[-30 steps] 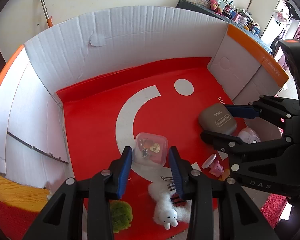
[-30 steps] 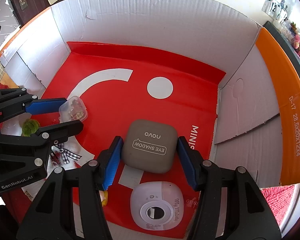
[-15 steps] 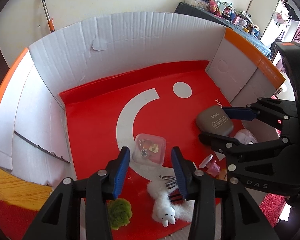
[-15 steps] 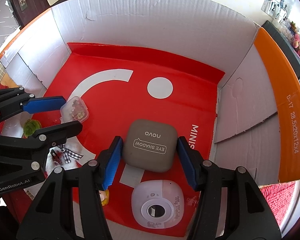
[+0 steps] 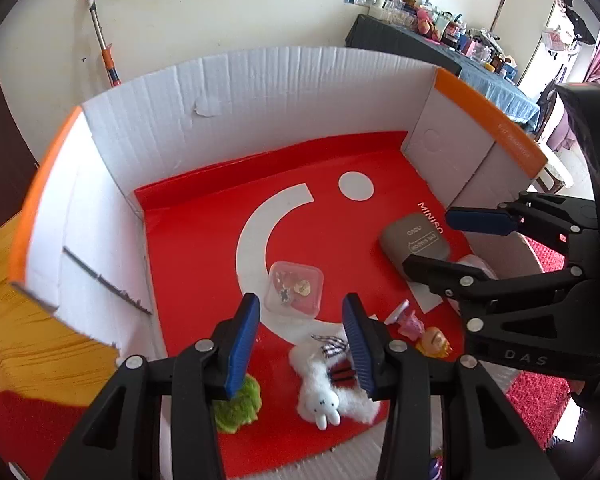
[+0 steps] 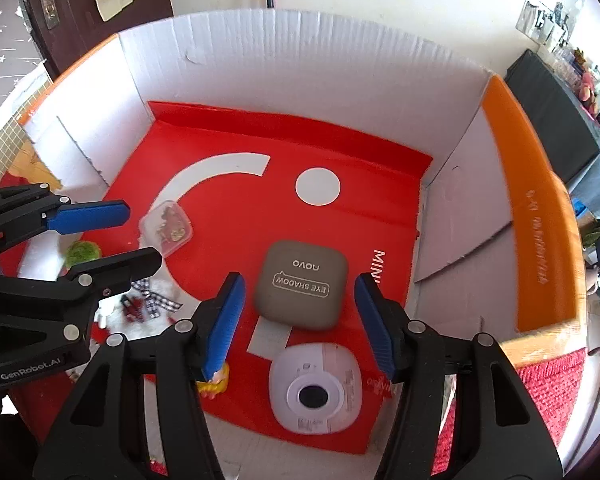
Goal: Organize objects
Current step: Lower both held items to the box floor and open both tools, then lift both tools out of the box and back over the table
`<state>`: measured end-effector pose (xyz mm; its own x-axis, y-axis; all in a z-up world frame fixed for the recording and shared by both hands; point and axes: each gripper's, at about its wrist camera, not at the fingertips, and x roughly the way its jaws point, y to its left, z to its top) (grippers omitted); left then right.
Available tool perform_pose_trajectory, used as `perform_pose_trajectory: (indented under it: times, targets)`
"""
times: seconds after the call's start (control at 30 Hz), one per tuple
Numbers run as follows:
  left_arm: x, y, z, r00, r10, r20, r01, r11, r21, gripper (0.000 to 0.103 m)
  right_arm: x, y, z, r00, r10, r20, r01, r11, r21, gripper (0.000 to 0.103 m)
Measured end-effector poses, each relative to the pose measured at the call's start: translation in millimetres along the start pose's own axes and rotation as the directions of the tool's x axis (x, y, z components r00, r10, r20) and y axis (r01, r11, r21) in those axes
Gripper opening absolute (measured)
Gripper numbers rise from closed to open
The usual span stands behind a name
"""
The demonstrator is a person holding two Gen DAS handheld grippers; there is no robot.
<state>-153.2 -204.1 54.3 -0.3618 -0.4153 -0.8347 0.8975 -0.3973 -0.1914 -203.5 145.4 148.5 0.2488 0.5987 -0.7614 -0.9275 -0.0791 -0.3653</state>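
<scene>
Left wrist view looks down into a big cardboard box [image 5: 260,92] with white walls and a red sheet [image 5: 204,240] on its floor. The left gripper [image 5: 300,320] hangs over the near part of the red sheet. Its blue fingers [image 5: 242,340] have just been spreading, and nothing is pinched. A little clear box [image 5: 294,288] of tiny trinkets lies on the red sheet just past the fingertips, not touched. Nearer than the clear box lie a white bunny toy [image 5: 320,388] and a fuzzy green ball [image 5: 240,404].

The right wrist view shows the right gripper [image 6: 298,316] over the same red sheet [image 6: 228,136]. Its fingers [image 6: 224,320] stand apart and have been opening a bit. A grey eye shadow case [image 6: 300,284] lies flat between them, with a gap on each side, so it is not squeezed. Just nearer than the grey case sits a white and pink toy camera [image 6: 316,388]. A small yellow-haired doll [image 6: 216,380] peeks out under the left finger of this gripper.
</scene>
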Motion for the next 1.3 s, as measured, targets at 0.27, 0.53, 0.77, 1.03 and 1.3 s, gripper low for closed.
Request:
perform_pose_trajectory:
  times: [0.27,0.53,0.77,1.03,1.3]
  targets:
    - [-25.3,3.5,-11.3,0.998,0.014,0.062,-0.012,1.000,-0.028,0.051,-20.0,-1.2,-1.3,0.998,-0.001,0.066,0.002,1.000,-0.009,0.059]
    - [-56.3,5.2,-26.5,0.987,0.053,0.150,-0.046,0.998,-0.048,0.064,-41.6,4.7,-2.7,0.990,0.009,0.141,-0.006,1.000,-0.017,0.063]
    - [-82.4,4.9,-42.7,0.968,0.093,0.232,-0.075,0.994,-0.084,0.071,-70.8,10.2,-22.2,0.977,0.013,0.214,-0.010,1.000,-0.017,0.067]
    - [-111.7,-5.9,-66.5,0.942,0.128,0.311,-0.103,0.990,-0.095,0.079,-102.4,16.2,-48.5,0.955,0.019,0.296,-0.013,1.000,-0.023,0.073]
    - [-129.4,-17.8,-92.7,0.924,0.147,0.352,-0.117,0.988,-0.104,0.086,-118.0,22.5,-76.7,0.939,0.025,0.343,-0.020,1.000,-0.020,0.077]
